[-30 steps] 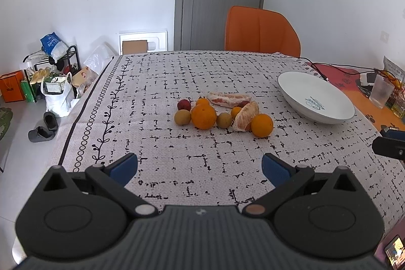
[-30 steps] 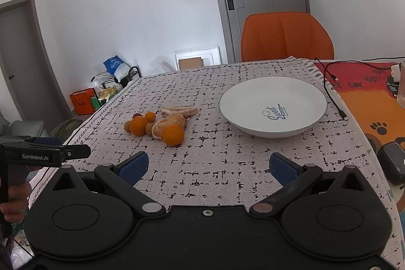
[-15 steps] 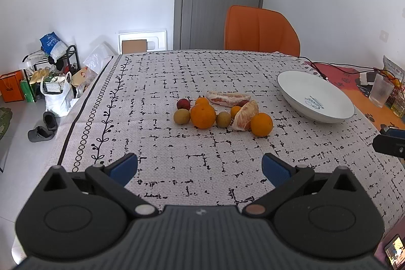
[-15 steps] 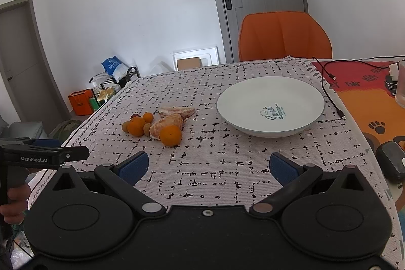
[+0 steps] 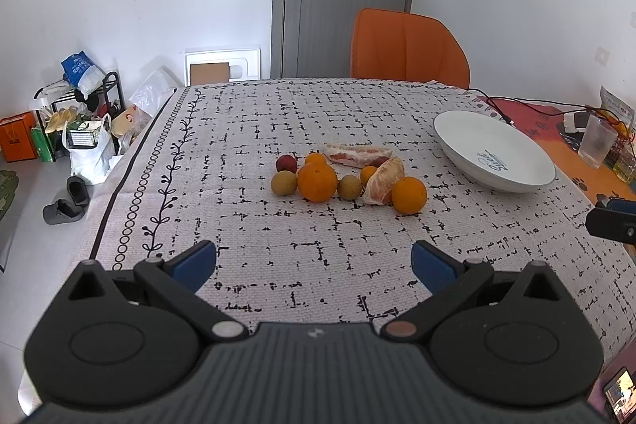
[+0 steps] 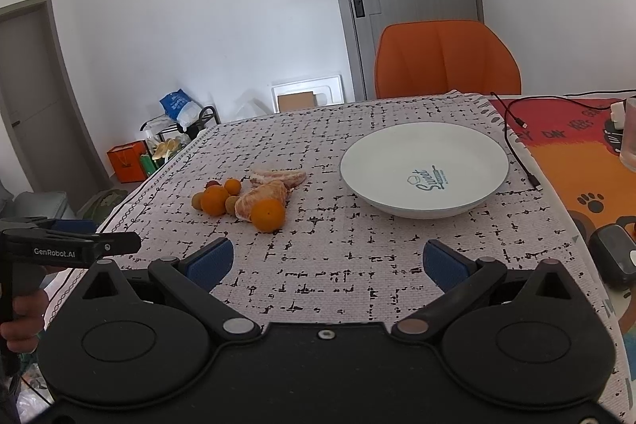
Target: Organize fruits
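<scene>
A cluster of fruit lies mid-table: a large orange (image 5: 317, 182), a second orange (image 5: 409, 195) (image 6: 268, 214), a peeled citrus piece (image 5: 384, 181) (image 6: 260, 200), another peeled segment (image 5: 355, 155) (image 6: 279, 178), two brownish round fruits (image 5: 284, 182), a small red fruit (image 5: 286, 163). An empty white plate (image 5: 493, 150) (image 6: 424, 167) sits to their right. My left gripper (image 5: 314, 267) is open, held back from the fruit over the cloth. My right gripper (image 6: 324, 263) is open too, short of the plate and fruit, with nothing between its fingers.
An orange chair (image 5: 407, 49) stands at the table's far edge before a grey door. A black cable (image 6: 520, 142) and a glass (image 5: 598, 142) lie right of the plate. Bags and a rack (image 5: 79, 122) crowd the floor at left. A hand (image 6: 20, 320) holds the left gripper.
Both cameras have shifted slightly, so the fruit and plate have drifted a little in view. Both grippers stay open and nothing on the table has moved.
</scene>
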A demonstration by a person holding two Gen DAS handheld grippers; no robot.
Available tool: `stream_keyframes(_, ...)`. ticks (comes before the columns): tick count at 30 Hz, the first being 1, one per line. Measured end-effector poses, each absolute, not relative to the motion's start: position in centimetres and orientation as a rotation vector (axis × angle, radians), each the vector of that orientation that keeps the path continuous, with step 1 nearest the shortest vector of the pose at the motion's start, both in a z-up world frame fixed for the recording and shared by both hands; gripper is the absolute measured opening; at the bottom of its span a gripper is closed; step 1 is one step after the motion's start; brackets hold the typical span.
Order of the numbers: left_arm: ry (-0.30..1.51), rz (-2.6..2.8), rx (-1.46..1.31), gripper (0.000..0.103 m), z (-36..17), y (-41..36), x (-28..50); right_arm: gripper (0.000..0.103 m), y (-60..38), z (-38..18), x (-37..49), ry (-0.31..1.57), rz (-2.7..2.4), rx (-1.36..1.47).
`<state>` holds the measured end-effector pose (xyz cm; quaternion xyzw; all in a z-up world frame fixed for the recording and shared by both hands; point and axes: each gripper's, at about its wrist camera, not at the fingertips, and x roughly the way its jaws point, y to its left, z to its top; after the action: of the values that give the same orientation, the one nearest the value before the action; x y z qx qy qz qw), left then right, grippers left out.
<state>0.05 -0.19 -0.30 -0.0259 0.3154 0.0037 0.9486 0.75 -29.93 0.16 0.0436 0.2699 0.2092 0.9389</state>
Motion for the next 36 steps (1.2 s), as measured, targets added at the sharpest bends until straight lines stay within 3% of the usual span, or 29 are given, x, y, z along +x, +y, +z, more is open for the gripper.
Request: stream_keyframes(36, 0.609, -0.016, -0.057, 0.101, -2.8, -0.4, 3.4, 0.103, -28.8, -2.6, 4.5, 0.54, 0.472, 0.122)
